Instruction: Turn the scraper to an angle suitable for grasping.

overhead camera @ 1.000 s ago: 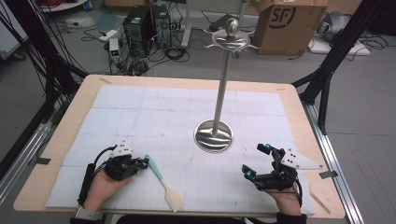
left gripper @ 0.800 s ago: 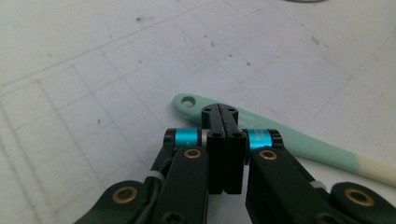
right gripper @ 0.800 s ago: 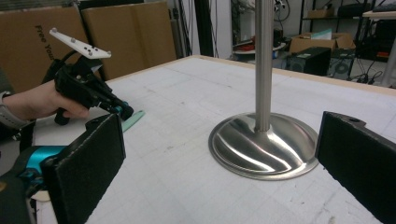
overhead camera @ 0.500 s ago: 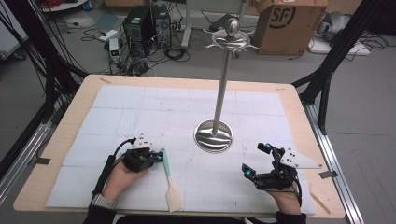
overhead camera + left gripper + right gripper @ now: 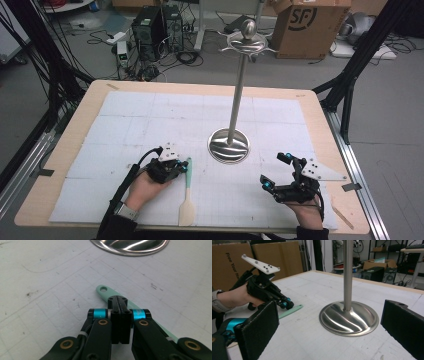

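One spatula (image 5: pixel 187 192), lengthwise toward stand (image 5: pixel 229 145) | left gripper (image 5: pixel 183 168) jaws apparently pinching handle | right gripper (image 5: pixel 274 171) jaws apart

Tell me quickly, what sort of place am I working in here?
Most likely a lab or workshop set up for recording: a wooden table covered with gridded white sheets, computer towers with loose cables on the floor behind it, and cardboard boxes stacked nearby.
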### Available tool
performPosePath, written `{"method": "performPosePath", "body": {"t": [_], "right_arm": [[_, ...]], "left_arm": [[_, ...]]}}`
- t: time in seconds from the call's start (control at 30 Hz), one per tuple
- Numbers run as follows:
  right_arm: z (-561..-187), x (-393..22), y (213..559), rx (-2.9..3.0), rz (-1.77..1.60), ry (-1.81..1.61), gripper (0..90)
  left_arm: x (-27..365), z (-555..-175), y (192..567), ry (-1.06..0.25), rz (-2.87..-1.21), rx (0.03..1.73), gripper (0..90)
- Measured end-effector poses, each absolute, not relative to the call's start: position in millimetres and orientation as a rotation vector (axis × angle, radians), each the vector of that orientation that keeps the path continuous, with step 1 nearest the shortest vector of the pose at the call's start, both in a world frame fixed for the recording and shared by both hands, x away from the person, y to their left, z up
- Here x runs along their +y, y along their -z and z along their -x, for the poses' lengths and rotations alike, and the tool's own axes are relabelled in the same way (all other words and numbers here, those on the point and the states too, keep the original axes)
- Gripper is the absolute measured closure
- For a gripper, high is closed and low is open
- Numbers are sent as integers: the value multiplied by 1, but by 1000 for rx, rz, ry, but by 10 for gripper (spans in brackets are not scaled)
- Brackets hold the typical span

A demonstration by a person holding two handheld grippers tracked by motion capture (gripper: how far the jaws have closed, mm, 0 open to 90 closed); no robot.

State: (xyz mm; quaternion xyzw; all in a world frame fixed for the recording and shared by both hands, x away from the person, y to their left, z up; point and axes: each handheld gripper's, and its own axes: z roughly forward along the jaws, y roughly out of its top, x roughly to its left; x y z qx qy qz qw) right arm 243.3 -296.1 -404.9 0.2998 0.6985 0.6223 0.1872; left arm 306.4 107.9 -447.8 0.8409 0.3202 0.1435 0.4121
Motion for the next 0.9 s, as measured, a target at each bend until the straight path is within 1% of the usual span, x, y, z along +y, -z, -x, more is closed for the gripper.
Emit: {"method": "performPosePath", "body": {"t": [0.07, 0.17, 0.27, 0.37, 0.67, 0.9], "right_arm": [[-243, -296, 406, 1971, -848, -1749, 3], [-244, -296, 406, 1971, -843, -1745, 4], [-244, -296, 406, 1970, -853, -1748, 4], [-243, -295, 406, 1974, -852, -1746, 4], [-244, -295, 406, 1973, -848, -1745, 4], [-244, -296, 406, 1972, -845, -1746, 3]], "left_arm": [[108, -300, 443, -366, -2108, 791, 899], [107, -283, 434, -360, -2095, 727, 899], [104, -264, 432, -313, -2091, 655, 898], [100, -253, 435, -269, -2101, 629, 898], [83, -235, 446, -204, -2159, 563, 898], [78, -231, 449, -192, -2178, 544, 898]]}}
